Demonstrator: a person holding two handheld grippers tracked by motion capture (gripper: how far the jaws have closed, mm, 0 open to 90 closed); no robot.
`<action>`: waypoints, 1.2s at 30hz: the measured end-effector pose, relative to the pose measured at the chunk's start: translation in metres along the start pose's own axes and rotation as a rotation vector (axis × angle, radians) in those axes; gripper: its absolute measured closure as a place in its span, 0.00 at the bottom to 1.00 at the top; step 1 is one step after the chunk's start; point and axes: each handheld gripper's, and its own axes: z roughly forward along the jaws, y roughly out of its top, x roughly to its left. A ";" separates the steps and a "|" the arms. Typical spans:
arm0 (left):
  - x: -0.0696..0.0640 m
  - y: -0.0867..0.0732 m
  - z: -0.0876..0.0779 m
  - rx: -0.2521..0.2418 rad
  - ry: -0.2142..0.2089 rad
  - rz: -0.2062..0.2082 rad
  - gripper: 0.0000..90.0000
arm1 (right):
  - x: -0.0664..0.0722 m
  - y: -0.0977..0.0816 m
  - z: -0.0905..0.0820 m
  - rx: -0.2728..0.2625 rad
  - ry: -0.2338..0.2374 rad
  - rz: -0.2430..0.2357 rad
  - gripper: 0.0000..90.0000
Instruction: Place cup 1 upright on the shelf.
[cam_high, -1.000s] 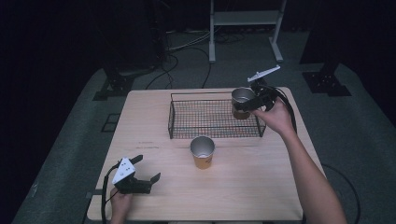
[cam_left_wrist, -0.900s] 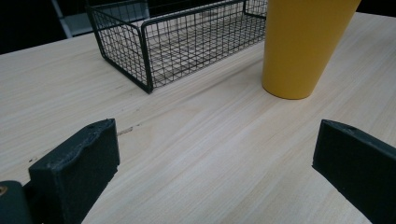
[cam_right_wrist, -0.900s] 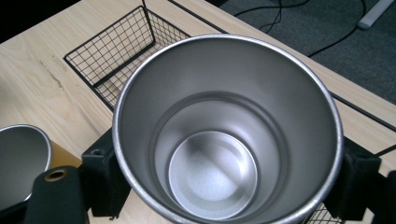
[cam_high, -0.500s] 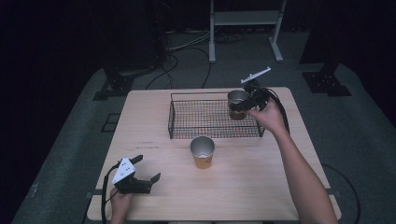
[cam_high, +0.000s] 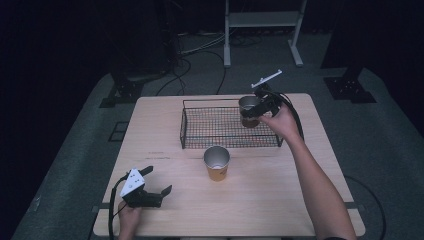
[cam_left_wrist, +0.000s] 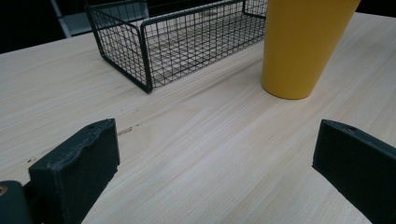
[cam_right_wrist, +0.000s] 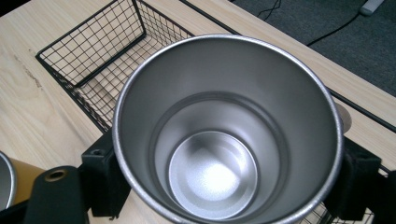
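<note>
The right gripper (cam_high: 259, 107), its jaws clamped on the sides of the steel cup (cam_high: 248, 111) held over the wire basket's (cam_high: 227, 142) far right corner, could catch the cup's base on the rim and tip it, while the left gripper (cam_high: 156, 182) rests spread near the table's (cam_high: 280, 200) near left corner.

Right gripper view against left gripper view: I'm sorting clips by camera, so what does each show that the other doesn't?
Right gripper view: the steel cup seen from above, bare inside, clamped between the right gripper jaws over the wire basket. Left gripper view: the left gripper with jaws wide apart over bare table, and the yellow cup standing upright. Both share the basket, the wooden table and some of the yellow cup.
</note>
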 end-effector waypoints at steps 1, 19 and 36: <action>0.000 0.000 0.000 -0.001 0.000 0.000 0.00 | 0.000 0.000 0.000 0.000 0.000 0.000 0.20; 0.000 0.000 0.000 -0.011 -0.002 0.000 0.00 | -0.010 -0.006 0.029 0.026 -0.015 0.062 0.20; 0.000 0.000 -0.001 -0.010 -0.003 0.004 0.00 | -0.018 -0.015 0.055 0.048 -0.040 0.117 0.20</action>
